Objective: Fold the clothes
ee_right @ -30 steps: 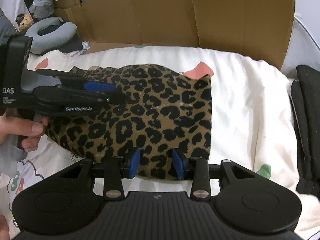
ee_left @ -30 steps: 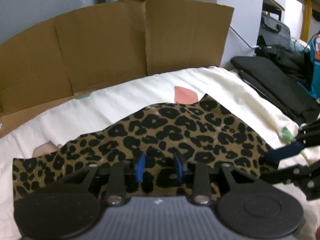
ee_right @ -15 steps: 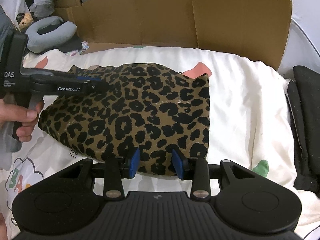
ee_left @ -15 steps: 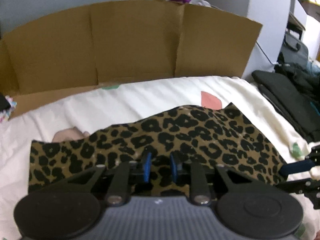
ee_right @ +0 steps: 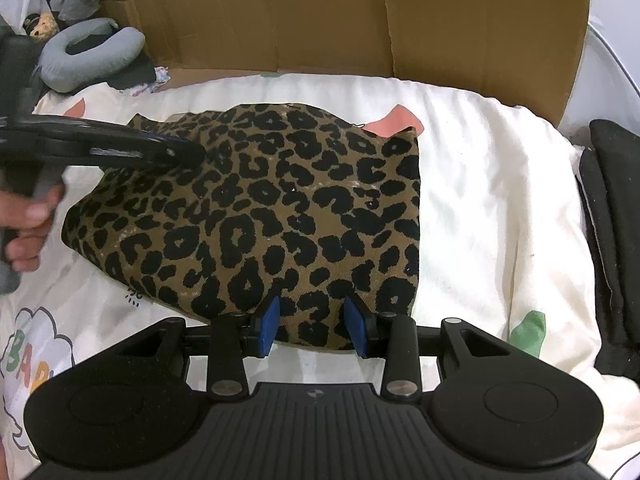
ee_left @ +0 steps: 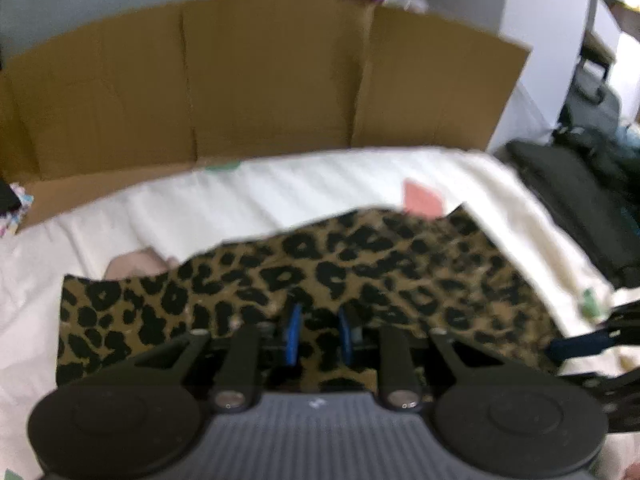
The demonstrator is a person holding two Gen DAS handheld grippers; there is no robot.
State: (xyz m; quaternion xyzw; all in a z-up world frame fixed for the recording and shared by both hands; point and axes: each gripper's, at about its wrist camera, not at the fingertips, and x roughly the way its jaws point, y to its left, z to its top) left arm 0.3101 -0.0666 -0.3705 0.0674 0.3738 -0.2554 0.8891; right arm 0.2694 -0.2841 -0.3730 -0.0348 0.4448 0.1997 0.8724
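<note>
Leopard-print garment [ee_right: 272,208] spread on the white bedsheet [ee_right: 492,200], in front of a cardboard panel [ee_right: 360,20], dark folded clothes [ee_right: 612,232] off to the right edge of the bed.

Left hand-held gripper [ee_left: 318,334] narrowed to a small gap, a bunch of the leopard cloth running between its blue pads [ee_left: 294,332]; looks like a pinch, though blur in the left wrist view makes pad contact hard to confirm. Seen from the right wrist, reaching in over the garment's left side, held by a hand [ee_right: 28,216].

Right hand-held gripper [ee_right: 314,326] about half open, near hem lying between its pads; pressing or only straddling cannot be told.

Likely step: taking hold of the near edge at two places for a fold away toward the cardboard.

To do well:
- Close the right side fully on the hem before any lift.
- Catch every layer, not the top one only.
- Raise both sides together, level, keeping the edge taut.
- Carry over and lay flat, edge to edge.
- Avoid dragging the bedsheet along.

Risk: a lopsided fold if one grip slips.
</note>
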